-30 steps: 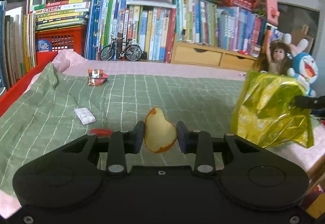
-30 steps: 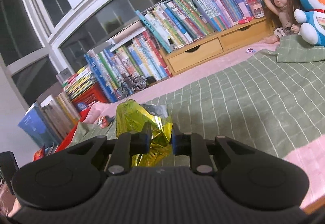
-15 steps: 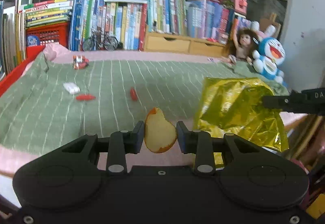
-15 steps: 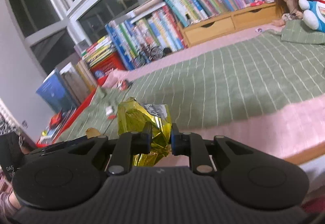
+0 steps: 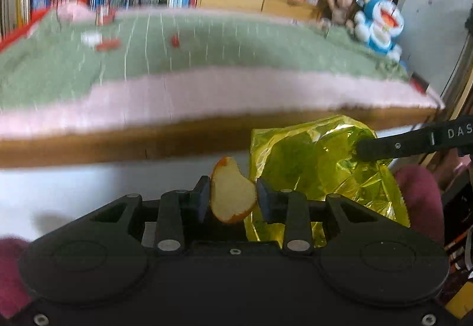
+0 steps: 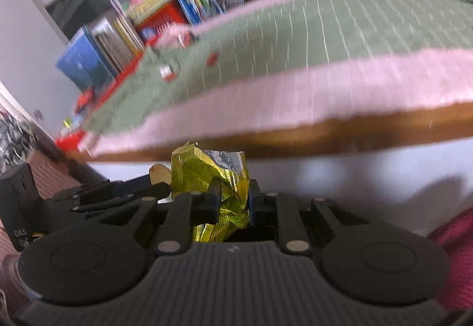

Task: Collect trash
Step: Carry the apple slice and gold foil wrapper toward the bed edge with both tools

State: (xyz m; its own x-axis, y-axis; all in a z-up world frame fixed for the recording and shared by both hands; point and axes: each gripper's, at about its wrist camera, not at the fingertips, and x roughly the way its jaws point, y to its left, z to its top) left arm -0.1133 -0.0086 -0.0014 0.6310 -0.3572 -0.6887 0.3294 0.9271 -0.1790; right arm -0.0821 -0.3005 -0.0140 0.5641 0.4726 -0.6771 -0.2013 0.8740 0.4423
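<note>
Holding two pieces of trash at once, I judge the collecting roughly midway. My left gripper (image 5: 232,196) has its jaws drawn in on a piece of fruit peel (image 5: 232,197), pale on the inner face with an orange rim, standing up between the pads. My right gripper (image 6: 233,199) pinches a crumpled gold foil wrapper (image 6: 220,181), shiny and creased, with a silvery torn edge at the top; seen from the left wrist, the wrapper hangs just to the right of the peel.

Both claws sit below and in front of the bed's wooden edge (image 5: 177,139), so I take it these two pieces are on their way to a bin, though no bin shows in either view.

Still to fetch, well ahead and above the left claw on the green blanket (image 5: 236,51): a small white packet (image 5: 91,37), a red scrap (image 5: 108,45) just beside it, another red scrap (image 5: 175,40) further right, and a red-and-white wrapper (image 5: 104,15) near the far edge. Blur hides their detail.
</note>
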